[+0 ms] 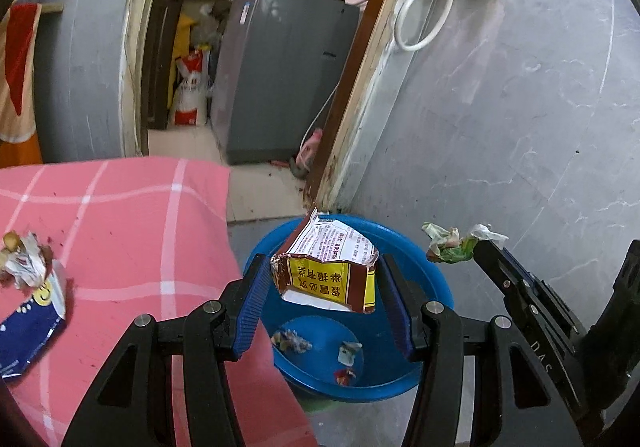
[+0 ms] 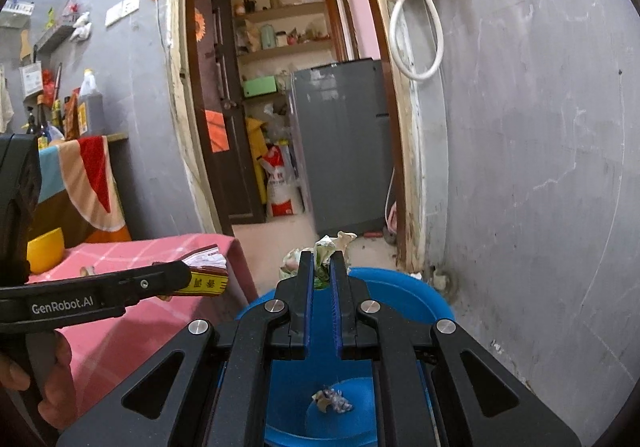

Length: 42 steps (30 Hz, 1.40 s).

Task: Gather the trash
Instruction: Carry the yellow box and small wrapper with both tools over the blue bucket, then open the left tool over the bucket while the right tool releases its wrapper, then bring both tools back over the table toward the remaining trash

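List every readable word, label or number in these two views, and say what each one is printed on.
"GenRobot.AI": side of the left gripper, right wrist view.
"DAS": body of the right gripper, left wrist view; partly cut off.
Yellow band on the torn packet held over the blue bin: large Chinese characters, upside down, not reliably readable; its white panel print is too small.
Red and white sack: blurred.
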Tool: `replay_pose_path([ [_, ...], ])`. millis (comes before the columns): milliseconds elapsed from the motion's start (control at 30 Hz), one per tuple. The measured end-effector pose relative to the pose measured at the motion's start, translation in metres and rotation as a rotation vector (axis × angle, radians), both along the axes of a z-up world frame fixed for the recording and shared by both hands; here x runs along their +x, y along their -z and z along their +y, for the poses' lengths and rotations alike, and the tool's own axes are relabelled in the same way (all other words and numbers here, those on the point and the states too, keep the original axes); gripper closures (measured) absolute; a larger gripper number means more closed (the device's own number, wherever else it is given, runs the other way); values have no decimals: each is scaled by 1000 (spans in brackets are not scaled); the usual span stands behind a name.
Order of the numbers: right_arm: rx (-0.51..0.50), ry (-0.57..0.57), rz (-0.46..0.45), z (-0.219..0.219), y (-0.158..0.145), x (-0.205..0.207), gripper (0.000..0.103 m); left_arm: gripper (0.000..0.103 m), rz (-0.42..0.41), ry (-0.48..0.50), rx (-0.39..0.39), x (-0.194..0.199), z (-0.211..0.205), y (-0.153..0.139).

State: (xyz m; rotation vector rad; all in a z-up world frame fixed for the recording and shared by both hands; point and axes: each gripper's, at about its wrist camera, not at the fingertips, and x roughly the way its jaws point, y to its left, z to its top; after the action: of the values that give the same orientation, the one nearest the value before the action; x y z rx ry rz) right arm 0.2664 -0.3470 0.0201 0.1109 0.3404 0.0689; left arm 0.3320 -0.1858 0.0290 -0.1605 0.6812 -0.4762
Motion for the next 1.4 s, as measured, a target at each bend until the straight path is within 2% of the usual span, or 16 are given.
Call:
replay_pose_path([
  [233, 11, 9, 59, -4, 12, 11, 93, 53, 97, -6, -26, 12, 3, 13],
  [300, 13, 11, 77, -5, 15, 13, 89, 49, 100, -12, -24, 13, 6, 13],
  [400, 27, 14, 86, -7, 18, 13, 76, 47, 94, -20, -29, 10, 10, 11],
  [533, 25, 17, 83, -7, 14, 10, 76, 44, 69, -41, -32, 3, 17, 7],
  [567, 26, 17, 80, -7, 14, 10, 75, 43, 55, -50, -32, 0, 19, 5],
  [633, 28, 18, 60, -6, 8, 6, 66, 41, 13, -70, -35, -7, 26, -2],
  [700, 31, 18, 36, -5, 2, 2, 60, 32, -36, -85, -40, -17, 31, -8],
  [867, 16, 10, -34, 4, -23, -11, 52, 21, -149, -132, -54, -38, 50, -26],
  [900, 12, 8, -51, 6, -28, -14, 48, 21, -166, -144, -55, -42, 55, -29],
  [967, 10, 3, -82, 11, -38, -19, 33, 20, -190, -161, -53, -48, 64, -35],
  [1033, 8, -3, -122, 16, -48, -26, 25, 13, -213, -187, -44, -55, 74, -40],
  [1067, 2, -8, -137, 19, -53, -29, 24, 4, -226, -202, -44, -58, 77, -42],
  [1100, -2, -13, -148, 23, -56, -31, 20, 2, -247, -222, -52, -63, 83, -45],
  [1167, -9, -25, -177, 31, -63, -37, 13, 2, -278, -239, -63, -72, 95, -49],
  [1233, -13, -30, -201, 38, -68, -41, 3, 2, -297, -254, -59, -80, 104, -53],
  [1400, -10, -64, -246, 57, -78, -51, 0, 2, -349, -302, -55, -99, 132, -66],
])
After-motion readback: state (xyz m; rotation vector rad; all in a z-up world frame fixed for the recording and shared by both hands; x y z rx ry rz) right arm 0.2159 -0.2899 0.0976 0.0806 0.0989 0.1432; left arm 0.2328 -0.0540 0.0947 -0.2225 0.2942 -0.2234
